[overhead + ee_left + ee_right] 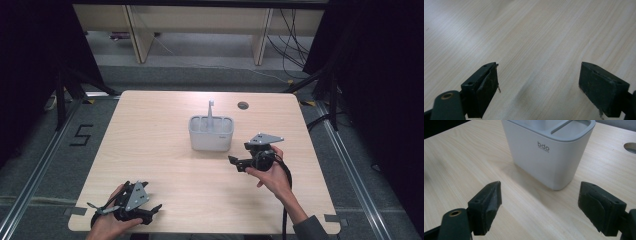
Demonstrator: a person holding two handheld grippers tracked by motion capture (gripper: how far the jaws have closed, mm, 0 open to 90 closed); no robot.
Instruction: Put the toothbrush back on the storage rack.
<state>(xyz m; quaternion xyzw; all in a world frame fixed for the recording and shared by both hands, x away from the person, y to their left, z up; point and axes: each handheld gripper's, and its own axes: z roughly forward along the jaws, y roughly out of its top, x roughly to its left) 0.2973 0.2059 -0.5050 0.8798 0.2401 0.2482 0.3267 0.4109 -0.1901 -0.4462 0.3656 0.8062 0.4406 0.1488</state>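
A grey divided caddy (211,133) is seen upright near the middle of the counter (150,130), its long axis running left to right, a thin handle (210,114) rising from it. The right tongs (238,164) are held open just beside it, pointed toward it; the left tongs (154,212) are held open, empty, at the near edge, well apart

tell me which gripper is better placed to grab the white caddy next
Right. The right gripper sits close beside the white caddy, jaws open and facing it. The left gripper is at the table's near edge, open over bare wood.
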